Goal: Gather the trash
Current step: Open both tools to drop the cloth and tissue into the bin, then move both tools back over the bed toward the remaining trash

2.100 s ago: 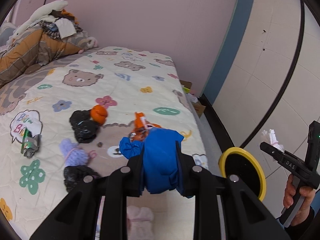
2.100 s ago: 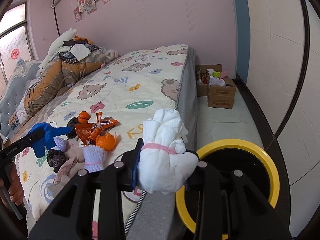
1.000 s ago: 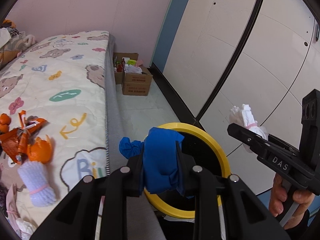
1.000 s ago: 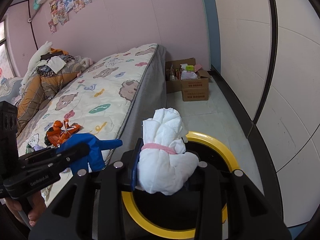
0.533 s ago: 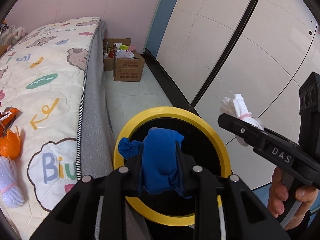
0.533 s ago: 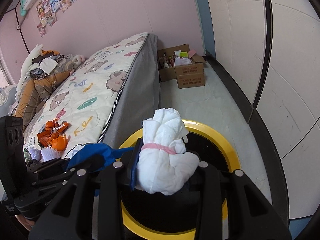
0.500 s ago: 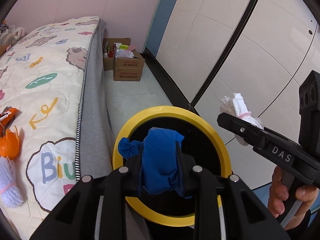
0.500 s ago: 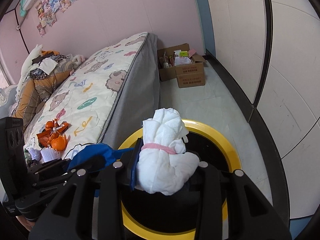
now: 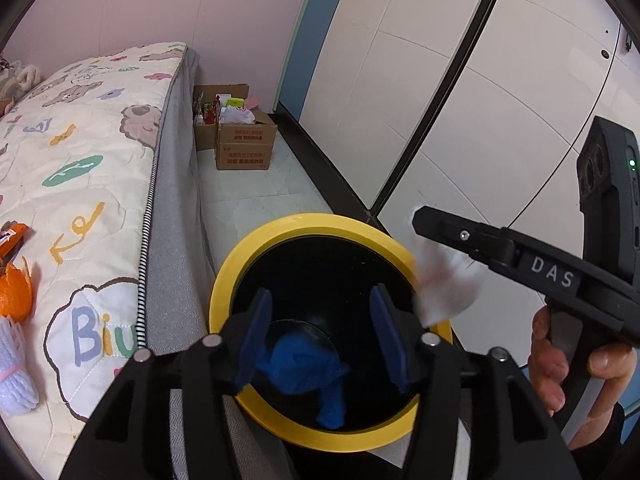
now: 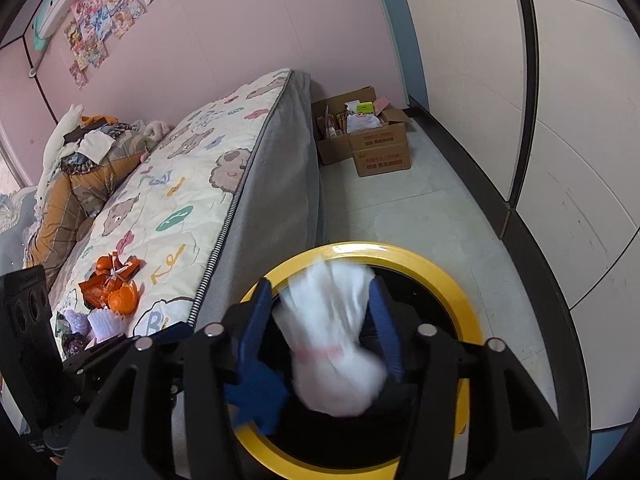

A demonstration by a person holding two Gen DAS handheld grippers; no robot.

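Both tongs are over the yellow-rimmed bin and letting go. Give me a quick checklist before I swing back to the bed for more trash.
1. Left tongs clear of their load: ok; jaws opening, the blue bundle is below them, untouched by the pads.
2. Blue bundle inside the bin: ok, it shows within the yellow rim.
3. Right tongs clear of the white bundle: cannot tell; jaws opening, but the blurred bundle sits between the pads.
4. White bundle heading into the bin: ok, it hangs over the black opening.
5. Trash left on the bed: not ok; orange peel and wrappers remain.
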